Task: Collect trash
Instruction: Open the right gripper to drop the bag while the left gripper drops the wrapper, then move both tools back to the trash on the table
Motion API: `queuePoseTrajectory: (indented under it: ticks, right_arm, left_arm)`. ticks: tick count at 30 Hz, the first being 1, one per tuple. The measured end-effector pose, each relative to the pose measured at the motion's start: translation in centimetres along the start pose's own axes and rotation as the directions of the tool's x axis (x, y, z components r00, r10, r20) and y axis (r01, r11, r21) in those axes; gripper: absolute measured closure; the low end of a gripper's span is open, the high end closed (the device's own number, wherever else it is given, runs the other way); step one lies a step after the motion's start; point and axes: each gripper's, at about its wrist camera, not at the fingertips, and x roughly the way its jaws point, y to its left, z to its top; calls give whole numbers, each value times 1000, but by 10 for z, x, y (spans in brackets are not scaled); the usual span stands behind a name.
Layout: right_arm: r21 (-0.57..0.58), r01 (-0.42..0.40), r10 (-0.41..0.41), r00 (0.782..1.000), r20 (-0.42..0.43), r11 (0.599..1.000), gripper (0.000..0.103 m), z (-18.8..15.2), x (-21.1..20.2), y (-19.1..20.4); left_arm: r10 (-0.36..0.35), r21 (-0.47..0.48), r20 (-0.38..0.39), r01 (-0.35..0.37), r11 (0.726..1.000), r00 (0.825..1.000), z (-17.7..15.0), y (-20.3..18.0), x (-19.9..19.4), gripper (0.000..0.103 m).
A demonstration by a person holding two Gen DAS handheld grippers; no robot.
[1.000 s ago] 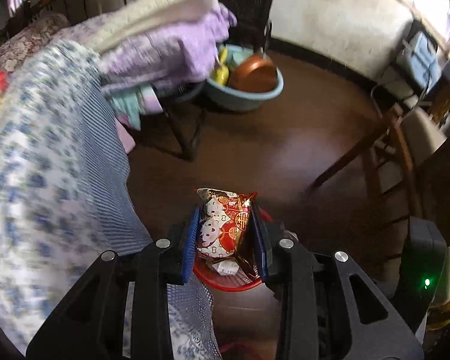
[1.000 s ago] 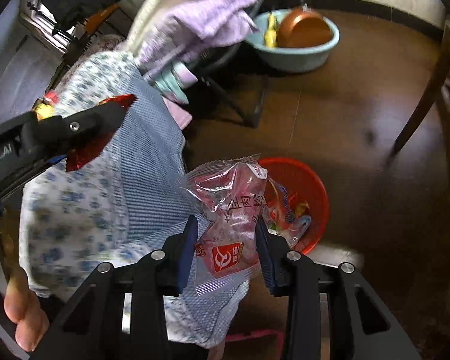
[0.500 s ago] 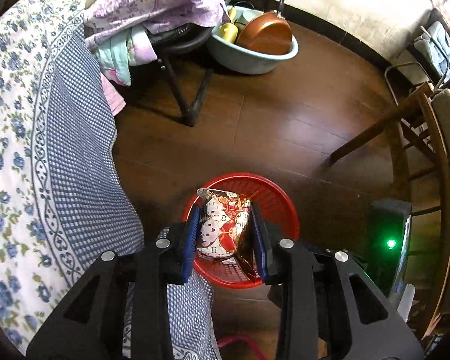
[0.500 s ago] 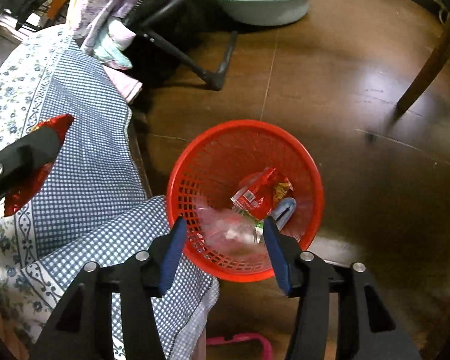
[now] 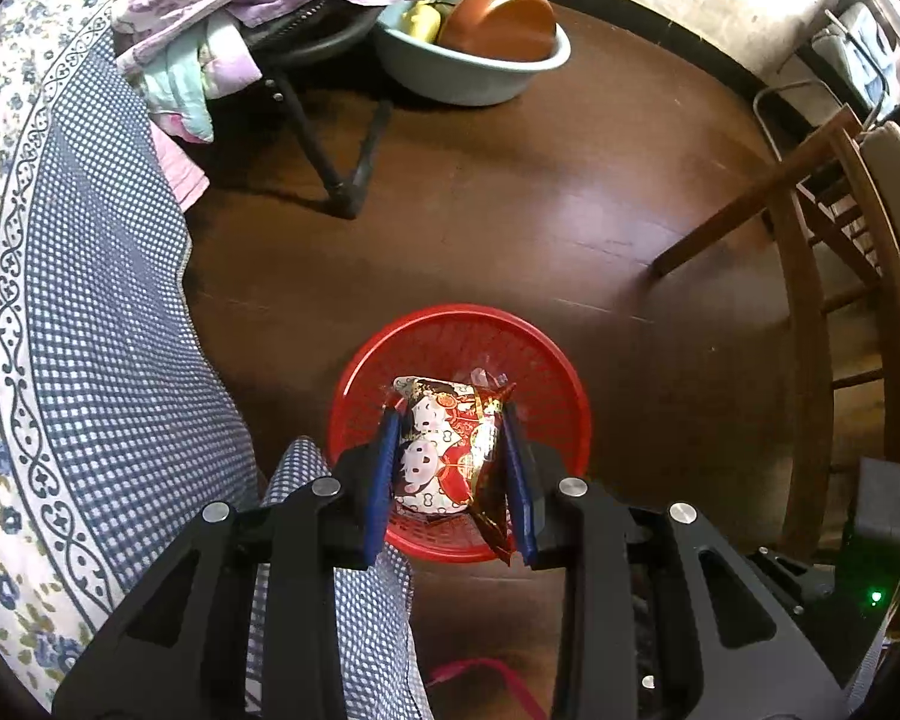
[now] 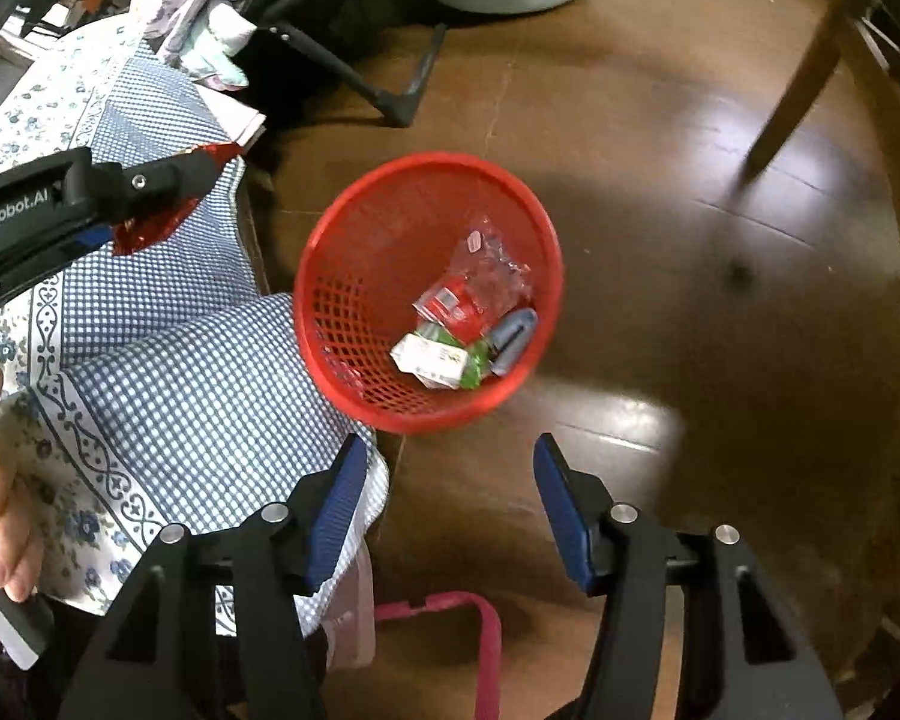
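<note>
- While positioned over the round red plastic mesh basket [image 5: 354,372] for release, the left gripper [image 5: 450,468] was clamped on a red printed foil wrapper [image 5: 444,450].
- Right gripper [image 6: 450,504] was noted opening, nothing between its jaws.

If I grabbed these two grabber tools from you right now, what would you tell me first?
Left gripper: shut on a red cartoon-print snack wrapper, above the red basket.
Right gripper: jaws opening, nothing between them.
Done: a clear plastic wrapper lies in the basket with other packets.
Left: drop the cartoon-print wrapper in, then look for more trash.
</note>
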Motion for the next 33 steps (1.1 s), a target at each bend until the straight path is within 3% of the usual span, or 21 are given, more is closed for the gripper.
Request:
queuePoseTrajectory:
  ticks: [9, 14, 16, 17, 25, 30, 33]
  right_arm:
    - [7, -7, 7, 1000, 12, 1000, 46, 3, -3, 0]
    - [5, -7, 7, 1000, 3, 1000, 46, 2, -2, -2]
    - [5, -5, 5, 1000, 2, 1000, 46, 1, -2, -2]
    - [4, -3, 3, 1000, 2, 1000, 46, 1, -3, -2]
    - [-3, 3, -3, 1000, 9, 1000, 46, -2, -11, 1]
    - [-25, 11, -10, 999, 46, 1000, 46, -3, -35, 8]
    - [-40, 15, -12, 997, 79, 999, 44, -3, -52, 16]
  left_arm:
    - [-83, 3, -81, 83, 997, 993, -4, -3, 12, 66]
    - [-85, -1, -88, 85, 996, 993, -5, -5, 14, 51]
    - [-88, -9, -68, 88, 996, 994, -4, -4, 10, 27]
    - [-88, -12, -50, 88, 996, 995, -3, -3, 7, 25]
    - [-144, 25, 3, 144, 989, 990, -4, -11, -13, 24]
    - [-161, 121, 106, 148, 982, 981, -13, -30, -73, 24]
    - [-155, 138, 195, 129, 982, 968, -19, -30, -118, 17]
